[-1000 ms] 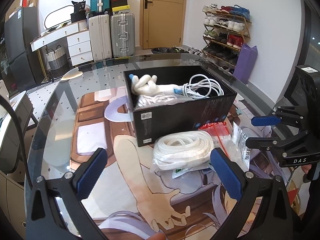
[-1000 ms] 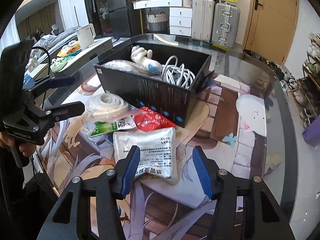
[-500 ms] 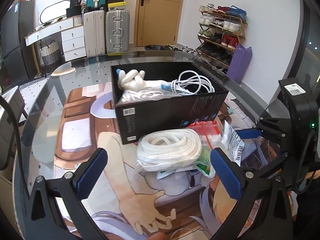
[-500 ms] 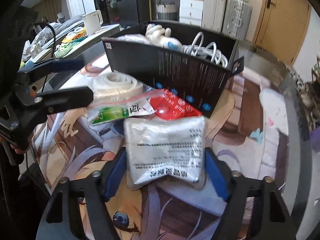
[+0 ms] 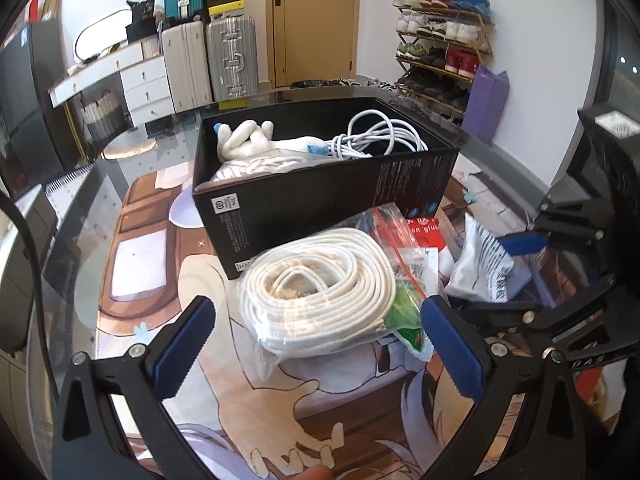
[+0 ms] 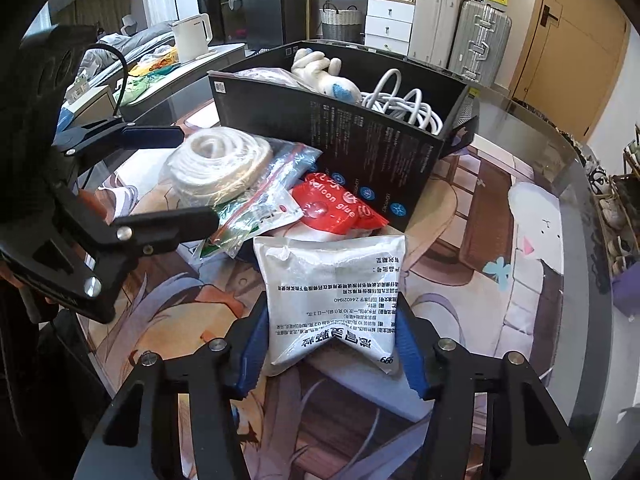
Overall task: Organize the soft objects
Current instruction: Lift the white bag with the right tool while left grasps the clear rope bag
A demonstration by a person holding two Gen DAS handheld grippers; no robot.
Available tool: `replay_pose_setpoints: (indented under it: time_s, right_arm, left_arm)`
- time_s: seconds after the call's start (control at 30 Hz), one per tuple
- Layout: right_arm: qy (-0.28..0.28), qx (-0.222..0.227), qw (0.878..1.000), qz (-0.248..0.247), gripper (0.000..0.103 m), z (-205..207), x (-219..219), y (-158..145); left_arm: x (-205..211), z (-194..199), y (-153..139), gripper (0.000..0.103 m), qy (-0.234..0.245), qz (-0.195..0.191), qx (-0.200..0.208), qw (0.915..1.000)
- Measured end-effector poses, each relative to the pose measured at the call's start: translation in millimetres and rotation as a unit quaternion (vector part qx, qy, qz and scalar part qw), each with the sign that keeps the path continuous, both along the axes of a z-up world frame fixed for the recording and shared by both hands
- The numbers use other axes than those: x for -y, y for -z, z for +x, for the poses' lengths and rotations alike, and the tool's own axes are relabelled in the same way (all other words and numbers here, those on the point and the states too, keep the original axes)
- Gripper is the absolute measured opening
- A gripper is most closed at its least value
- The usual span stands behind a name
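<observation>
A clear bag of coiled white cord (image 5: 320,280) lies before the black box (image 5: 320,208), and my left gripper (image 5: 316,306) stands open and wide at its near end, not touching it. The box holds a white plush toy (image 5: 244,140) and a white cable (image 5: 376,136). In the right wrist view my right gripper (image 6: 330,320) has a white printed pouch (image 6: 332,280) between its jaws; they are closing and the pads pinch its near end. A red packet (image 6: 332,208) and a green-and-white packet (image 6: 256,216) lie between pouch, cord bag (image 6: 220,164) and box (image 6: 340,132).
Everything sits on a round glass table (image 6: 568,184) over a printed cartoon mat. A shoe rack (image 5: 440,44), a purple bag (image 5: 486,100) and suitcases (image 5: 230,60) stand beyond it. A side counter with a white kettle (image 6: 192,36) is at the far left.
My right gripper widened around the white pouch and then closed on it, creasing its near end. The left gripper came closer to the bagged cord, still open.
</observation>
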State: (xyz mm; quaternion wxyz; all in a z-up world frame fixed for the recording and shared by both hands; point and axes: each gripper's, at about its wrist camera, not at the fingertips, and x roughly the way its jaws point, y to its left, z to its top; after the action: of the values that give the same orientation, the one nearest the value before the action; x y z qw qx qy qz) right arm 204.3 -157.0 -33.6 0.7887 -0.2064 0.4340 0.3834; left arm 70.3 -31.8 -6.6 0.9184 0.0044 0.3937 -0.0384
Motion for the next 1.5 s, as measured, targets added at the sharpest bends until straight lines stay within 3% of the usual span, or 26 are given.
replay_pose_setpoints:
  time_s: [0.8,1.13,1.5]
  right_arm:
    - [0.014,0.004,1.0,0.016,0.058,6,16,-9]
    - [0.015,0.008,1.0,0.022,0.058,4,20,-14]
    - [0.009,0.006,1.0,0.02,0.058,2,18,-14]
  left_arm:
    - [-6,2,0,0.099,0.028,-0.015,-0.012,0.9994]
    - [-29,-6,-17,0.099,0.04,-0.032,-0.005,0.9987]
    - [-38,2,6,0.1,0.032,-0.027,-0.031,0.9987]
